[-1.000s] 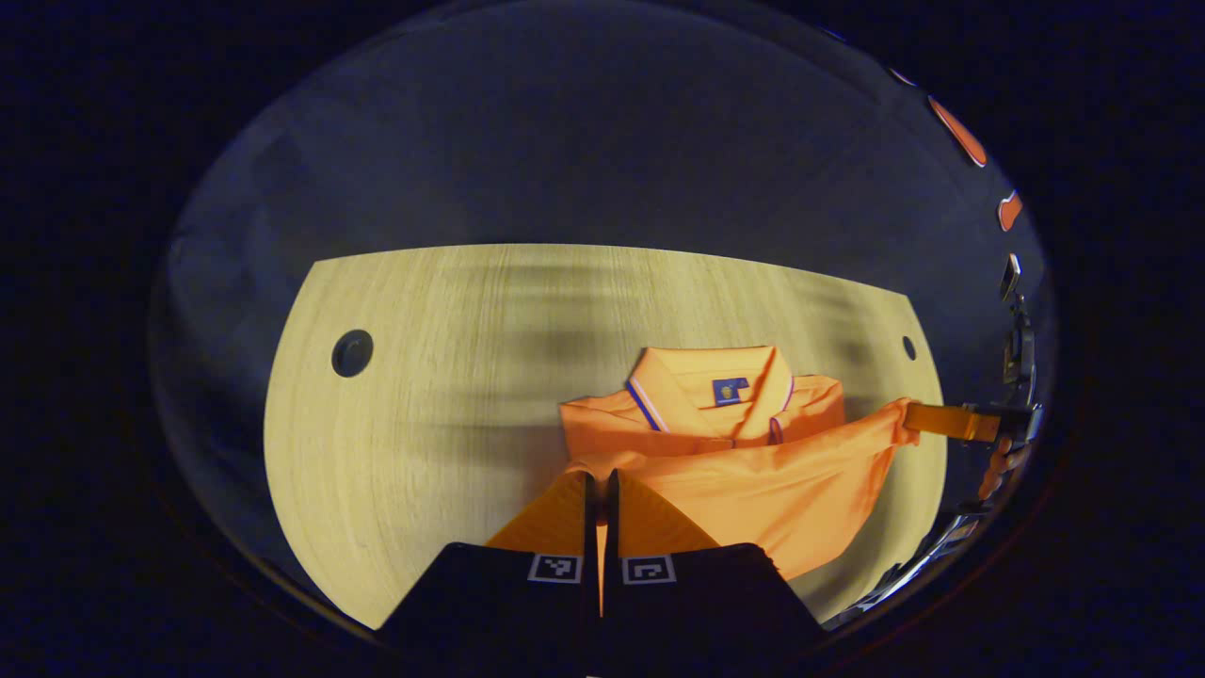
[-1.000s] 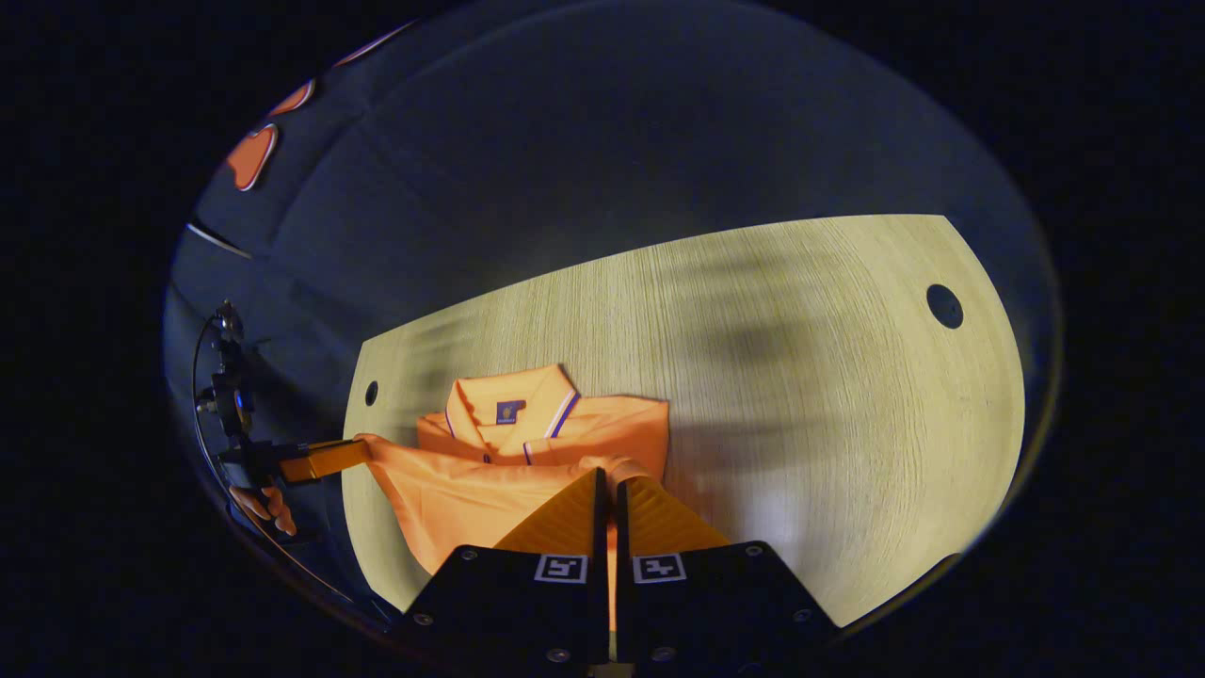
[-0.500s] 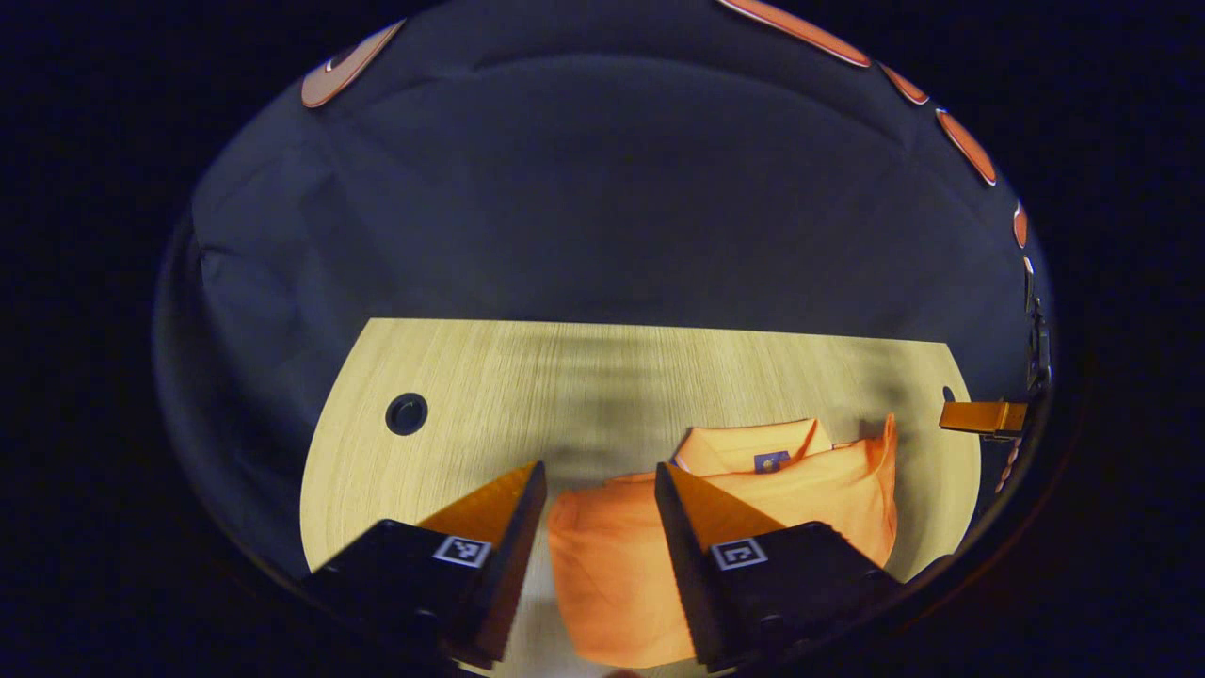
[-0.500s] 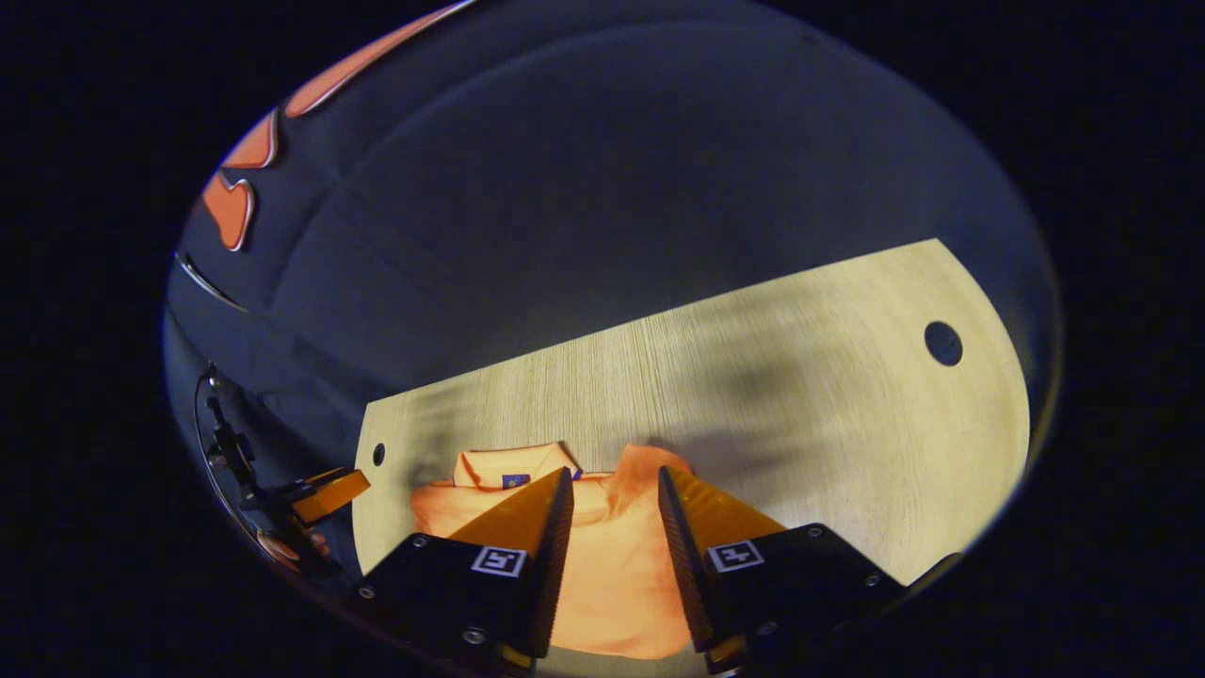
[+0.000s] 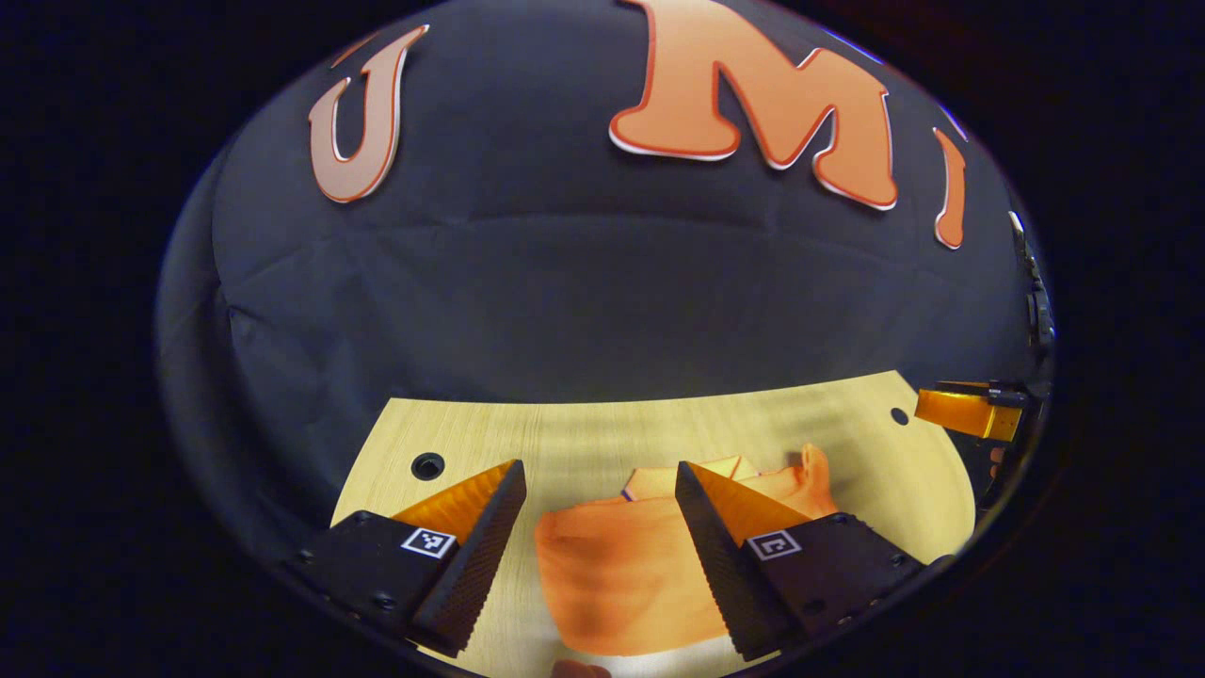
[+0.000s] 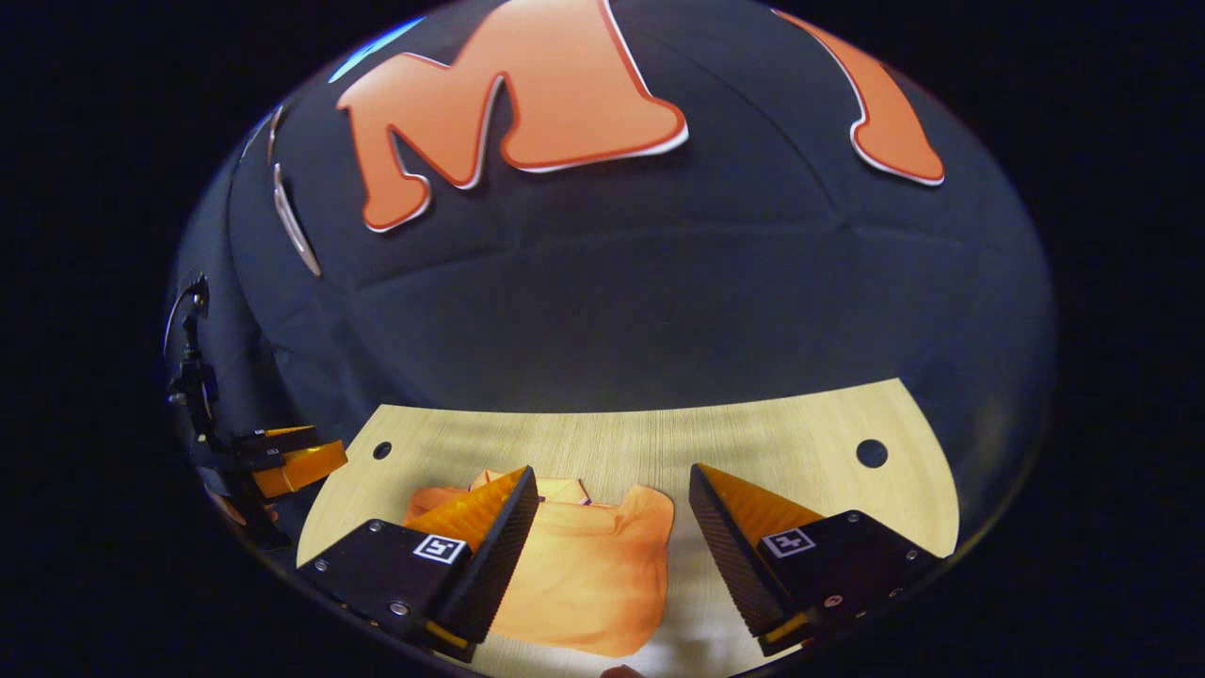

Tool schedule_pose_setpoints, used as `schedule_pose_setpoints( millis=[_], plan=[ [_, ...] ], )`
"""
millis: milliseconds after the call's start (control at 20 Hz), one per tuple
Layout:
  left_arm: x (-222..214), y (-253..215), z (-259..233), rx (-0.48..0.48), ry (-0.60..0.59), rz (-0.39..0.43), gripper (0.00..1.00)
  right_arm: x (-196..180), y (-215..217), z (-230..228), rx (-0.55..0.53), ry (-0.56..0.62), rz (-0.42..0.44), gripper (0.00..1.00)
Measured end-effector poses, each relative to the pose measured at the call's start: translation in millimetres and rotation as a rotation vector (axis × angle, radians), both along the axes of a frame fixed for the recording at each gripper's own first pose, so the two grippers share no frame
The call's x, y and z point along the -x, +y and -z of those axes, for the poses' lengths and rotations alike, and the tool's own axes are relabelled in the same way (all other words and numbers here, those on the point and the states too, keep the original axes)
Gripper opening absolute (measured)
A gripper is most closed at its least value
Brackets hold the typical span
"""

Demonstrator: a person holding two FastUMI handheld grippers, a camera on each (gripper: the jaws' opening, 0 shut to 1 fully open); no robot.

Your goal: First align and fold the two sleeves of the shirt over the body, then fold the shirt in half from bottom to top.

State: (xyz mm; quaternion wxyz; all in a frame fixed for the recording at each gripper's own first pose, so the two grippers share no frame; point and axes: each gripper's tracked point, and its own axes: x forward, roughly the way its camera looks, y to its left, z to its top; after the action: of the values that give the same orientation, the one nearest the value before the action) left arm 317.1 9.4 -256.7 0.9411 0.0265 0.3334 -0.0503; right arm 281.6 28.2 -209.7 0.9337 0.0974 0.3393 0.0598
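The orange shirt (image 5: 612,574) lies folded on the wooden table (image 5: 584,433), its bottom half laid up over the body, and a bit of collar (image 5: 650,480) peeks out at the far edge. My left gripper (image 5: 596,469) hovers open above the shirt and holds nothing. In the right gripper view the same shirt (image 6: 584,565) lies below my right gripper (image 6: 612,471), which is also open and apart from the cloth. Each gripper shows in the other's view: the right gripper (image 5: 970,412) at the table's right end, the left gripper (image 6: 292,466) at its left end.
The table has round cable holes (image 5: 427,465) (image 6: 872,453) near its far corners. The booth's black cloth wall (image 5: 602,301) rises close behind the table's far edge. Bare wood lies to the left of the shirt (image 5: 442,443) and to its right (image 6: 800,443).
Both grippers were shut on the shirt's hem, then opened and let it drop over the body. Since then they have tilted up and drawn back; the shirt now lies folded in half.
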Motion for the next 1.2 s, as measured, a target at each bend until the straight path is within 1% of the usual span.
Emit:
schedule_pose_setpoints(
  millis=[50, 100, 200, 350, 500, 650, 800, 950, 1100, 1200],
  plan=[
    [10, -4, -12, 0.003, -0.026, 0.005, 0.98, 9, 0, -11, 0.016, -0.024, -0.001, 0.91],
    [17, -7, -23, -0.001, -0.057, 0.007, 0.96, 17, 1, -21, 0.027, -0.055, -0.006, 0.99],
    [32, -11, -37, -0.008, -0.115, 0.013, 0.96, 31, -1, -44, 0.069, -0.117, -0.005, 0.99],
    [57, -18, -67, 0.021, -0.173, 0.030, 0.96, 54, 0, -79, 0.125, -0.214, -0.004, 0.98],
    [83, -22, -101, 0.024, -0.251, 0.036, 0.96, 78, 2, -102, 0.175, -0.286, -0.006, 0.99],
    [106, -23, -127, 0.036, -0.329, 0.033, 0.96, 95, 9, -116, 0.214, -0.354, 0.010, 0.99],
    [131, -18, -152, 0.072, -0.411, 0.016, 0.96, 116, 11, -140, 0.242, -0.432, 0.024, 0.98],
    [158, -11, -169, 0.074, -0.473, 0.011, 0.96, 136, 17, -158, 0.248, -0.504, 0.030, 0.98],
    [178, -8, -174, 0.080, -0.507, -0.001, 0.96, 152, 24, -165, 0.223, -0.532, 0.045, 0.98],
    [193, -2, -177, 0.091, -0.532, -0.008, 0.96, 169, 24, -160, 0.227, -0.556, 0.045, 0.99]
  ],
)
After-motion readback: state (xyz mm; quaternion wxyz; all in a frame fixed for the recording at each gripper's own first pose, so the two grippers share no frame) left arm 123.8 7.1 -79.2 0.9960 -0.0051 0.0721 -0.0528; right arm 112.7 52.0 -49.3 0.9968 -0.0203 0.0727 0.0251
